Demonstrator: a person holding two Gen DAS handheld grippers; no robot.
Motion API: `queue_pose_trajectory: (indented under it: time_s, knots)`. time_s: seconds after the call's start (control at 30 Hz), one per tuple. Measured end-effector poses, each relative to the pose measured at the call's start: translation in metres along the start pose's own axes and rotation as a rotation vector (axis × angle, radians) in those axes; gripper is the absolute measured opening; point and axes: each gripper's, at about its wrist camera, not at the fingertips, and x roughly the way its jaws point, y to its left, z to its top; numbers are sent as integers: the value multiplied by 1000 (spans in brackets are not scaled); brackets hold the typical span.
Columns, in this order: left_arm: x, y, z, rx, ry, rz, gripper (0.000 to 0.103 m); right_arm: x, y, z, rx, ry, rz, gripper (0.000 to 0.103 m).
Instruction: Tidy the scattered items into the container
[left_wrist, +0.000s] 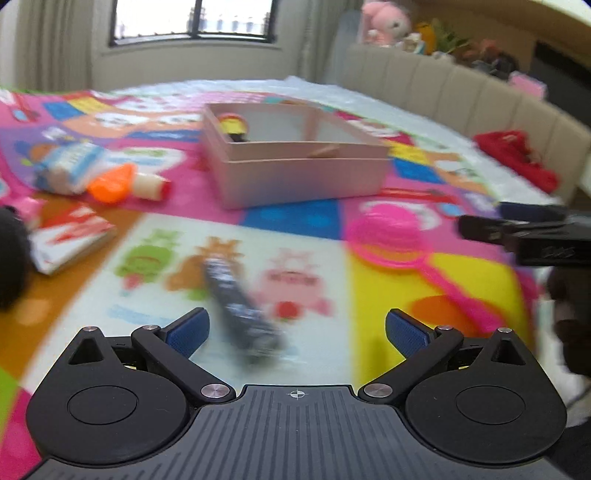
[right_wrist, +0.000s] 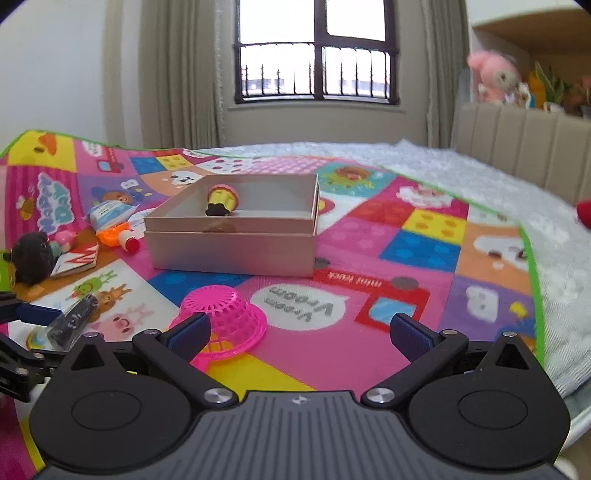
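A pink-beige box (left_wrist: 295, 177) (right_wrist: 236, 243) sits on the colourful play mat, with a yellow toy (left_wrist: 234, 127) (right_wrist: 221, 199) inside. My left gripper (left_wrist: 295, 330) is open low over the mat. A dark wrapped packet (left_wrist: 240, 310) (right_wrist: 74, 321) lies between its fingers, nearer the left pad and not held. My right gripper (right_wrist: 300, 332) is open with nothing in it. An upturned pink mesh basket (right_wrist: 225, 317) (left_wrist: 388, 232) lies just past its left finger. The right gripper (left_wrist: 484, 218) also shows at the right edge of the left wrist view.
Left of the box lie a blue-white carton (right_wrist: 109, 214), an orange toy (right_wrist: 118, 230), a red-and-white booklet (right_wrist: 75, 260), a black plush (right_wrist: 31, 258) and a small pink toy (right_wrist: 66, 236). A padded headboard (right_wrist: 517, 147) runs along the right. A red cloth (left_wrist: 517, 158) lies beside it.
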Motion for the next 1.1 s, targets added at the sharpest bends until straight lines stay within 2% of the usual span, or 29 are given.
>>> queue_pose_trajectory:
  time_s: [0.17,0.23,0.3,0.4,0.47,0.57,0.7,0.8,0.83,0.87,0.97,1.1]
  knots:
    - [9,-17,5,-80,-20,-216,103,-4,-11,11,43,-31,-28,103]
    - [7,-25,8,-56,-39,-248,103,-2,-16,15,64,-26,-40,103]
    - [2,-30,9,13,-63,-176,103,-2,-19,14,69,-22,-49,103]
    - [4,-32,8,124,-83,27,103,1,-20,10,72,-6,-47,103]
    - [11,-28,8,163,-67,92,103,6,-18,8,73,9,-39,103]
    - [24,-20,13,173,-32,94,103,9,-13,7,63,20,-22,103]
    - [41,-10,22,129,16,53,103,6,-9,5,52,27,15,103]
    - [44,-8,24,104,8,52,103,6,-7,5,50,37,38,103]
    - [44,-8,25,96,2,51,93,7,-6,6,49,41,48,103]
    - [42,-8,26,91,-1,54,89,8,-5,7,48,45,60,103]
    - [33,-10,23,82,-12,80,89,13,-1,10,29,58,100,103]
    - [12,-9,13,62,-22,162,89,30,15,11,-28,102,115,103]
